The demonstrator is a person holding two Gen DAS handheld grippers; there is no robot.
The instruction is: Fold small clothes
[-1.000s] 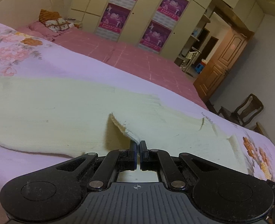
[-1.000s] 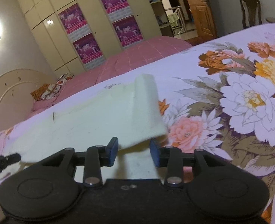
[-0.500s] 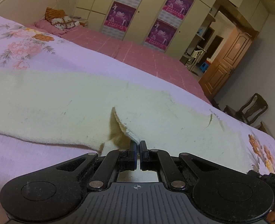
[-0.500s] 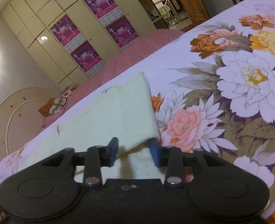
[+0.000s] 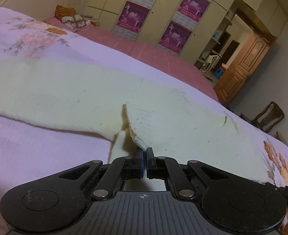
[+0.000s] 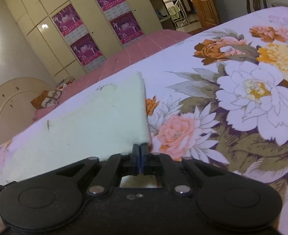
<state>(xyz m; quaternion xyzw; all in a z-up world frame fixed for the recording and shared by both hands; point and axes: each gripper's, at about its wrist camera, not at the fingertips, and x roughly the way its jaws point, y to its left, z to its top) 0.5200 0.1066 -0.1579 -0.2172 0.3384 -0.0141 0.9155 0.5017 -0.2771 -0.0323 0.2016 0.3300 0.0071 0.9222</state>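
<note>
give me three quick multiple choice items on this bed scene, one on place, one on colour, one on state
1. Where does the cream garment lie?
A. on the flowered bedspread
B. on a chair
C. on the floor

2. What colour are the posters on the wardrobe doors?
A. green
B. magenta
C. grey

3. How is the right gripper?
A. wide open
B. shut on the garment's corner
C. shut on nothing

Answers: 1 A, flowers show around it. 2 B, purple-pink sheets. 3 B, its jaws have just closed on the fabric corner.

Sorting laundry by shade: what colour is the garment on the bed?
Pale cream, nearly off-white; the garment shows best in the left wrist view.
</note>
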